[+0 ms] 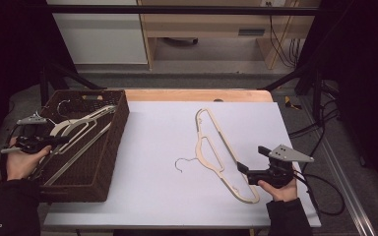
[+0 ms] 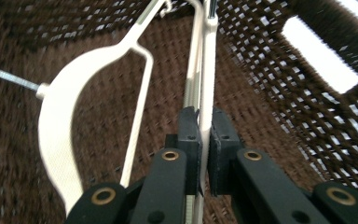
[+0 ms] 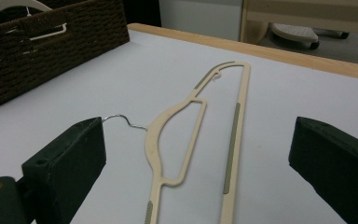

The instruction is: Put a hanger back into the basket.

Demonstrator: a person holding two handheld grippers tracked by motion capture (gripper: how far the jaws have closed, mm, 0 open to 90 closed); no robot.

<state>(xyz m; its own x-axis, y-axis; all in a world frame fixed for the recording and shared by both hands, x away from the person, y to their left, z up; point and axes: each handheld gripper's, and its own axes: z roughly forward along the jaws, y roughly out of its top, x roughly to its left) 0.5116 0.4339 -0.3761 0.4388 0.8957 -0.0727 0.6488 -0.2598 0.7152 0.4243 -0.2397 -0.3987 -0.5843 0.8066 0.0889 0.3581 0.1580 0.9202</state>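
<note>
**Left tool clamped on a hanger in the basket, right tool released beside the one on the counter**

The left tool [image 1: 59, 140] reaches into the dark brown woven basket [image 1: 112, 147] that sits at the left edge of the white-topped counter [image 1: 167, 132]. In the left gripper view its two black jaws are clenched on the straight bar of a cream plastic clothes hanger [image 2: 204, 70], the bar running upright between the pads and away toward the basket's far wall. The curved shoulder of that hanger, or of a second one (the two overlap too closely to tell apart), sweeps off to the left over the basket's woven floor, with a metal hook wire poking out at its side. In the high view the hangers lie slanted across the basket, their ends leaning up toward the far right corner.

The right tool [image 1: 243, 169] rests low near the front right of the counter, held in the person's right hand [image 1: 278, 189]. Its jaws stand wide apart, gripping nothing. Another cream plastic hanger with grey grip strips [image 3: 235, 121] lies flat on the counter between them and beyond, its thin metal hook [image 3: 119, 119] pointing toward the basket side. In the high view the near end of this hanger lies just beside the right tool's jaws; whether they touch it I cannot tell.
</note>
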